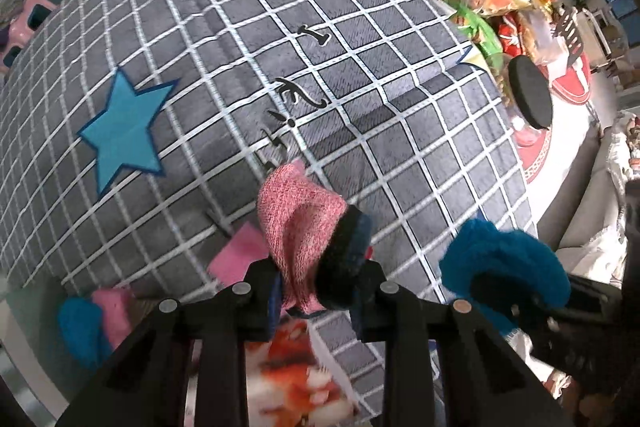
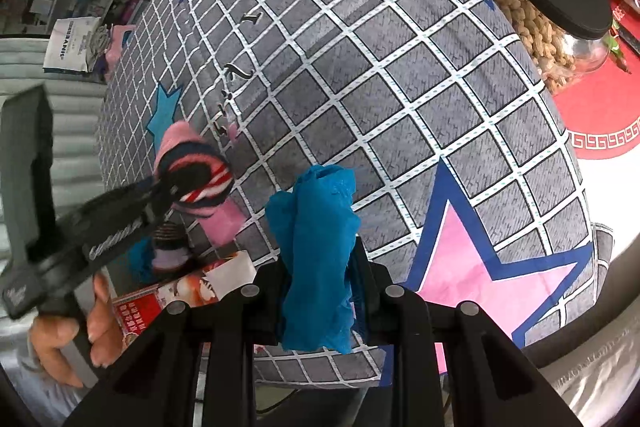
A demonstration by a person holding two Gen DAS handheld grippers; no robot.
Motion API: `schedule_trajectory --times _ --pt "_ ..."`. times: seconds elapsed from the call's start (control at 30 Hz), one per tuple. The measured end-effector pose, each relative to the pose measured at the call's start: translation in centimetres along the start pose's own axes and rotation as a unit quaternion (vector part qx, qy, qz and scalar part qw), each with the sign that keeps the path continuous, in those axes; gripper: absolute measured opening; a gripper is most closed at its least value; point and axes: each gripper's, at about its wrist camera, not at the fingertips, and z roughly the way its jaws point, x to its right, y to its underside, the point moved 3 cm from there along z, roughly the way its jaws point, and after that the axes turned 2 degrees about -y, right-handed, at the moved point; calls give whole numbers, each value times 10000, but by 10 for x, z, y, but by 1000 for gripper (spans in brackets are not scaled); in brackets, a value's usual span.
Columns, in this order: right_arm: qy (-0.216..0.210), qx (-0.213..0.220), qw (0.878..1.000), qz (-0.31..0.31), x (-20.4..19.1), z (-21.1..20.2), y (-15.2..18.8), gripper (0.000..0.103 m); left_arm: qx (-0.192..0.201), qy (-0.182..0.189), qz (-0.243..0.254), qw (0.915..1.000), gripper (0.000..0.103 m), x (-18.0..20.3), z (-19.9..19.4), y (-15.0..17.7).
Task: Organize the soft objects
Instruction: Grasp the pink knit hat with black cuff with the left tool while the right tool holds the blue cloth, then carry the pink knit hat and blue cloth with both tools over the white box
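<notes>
While the left gripper pinches a pink sock, the right gripper clamps a blue sock.

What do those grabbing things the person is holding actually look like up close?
Each tool is matte black plastic. From its own camera, the left tool and right tool show angular linkage arms joined by round silver pins. Seen from the side in the right view, the left tool has a blocky black handle with pale lettering, too blurred to read, gripped by a bare hand. No cables show.
</notes>
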Motion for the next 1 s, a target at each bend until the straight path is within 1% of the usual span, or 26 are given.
schedule_trajectory --times 0.07,0.17,0.27,0.37,0.67,0.87,1.0 --pt "11 7 10000 -38 -4 -1 1 27 60 -30 40 10000 29 -4 -13 11" --pt "28 15 9999 -115 -12 -4 5 27 148 -64 112 9998 29 0 -27 18" --pt "36 22 9998 -174 -20 -5 9 27 260 -161 164 9994 29 6 -34 27" --pt "46 43 9997 -234 -29 -7 14 27 339 -160 138 9992 29 5 -46 37" --pt "46 108 9984 -546 -68 -12 25 27 682 -179 11 9975 29 -10 -76 52" --pt "36 136 9967 -800 -95 -16 31 27 828 -202 -68 9963 29 -22 -91 64" --pt "29 112 9951 -984 -112 -18 42 27 903 -177 -79 9957 29 -28 -101 78"
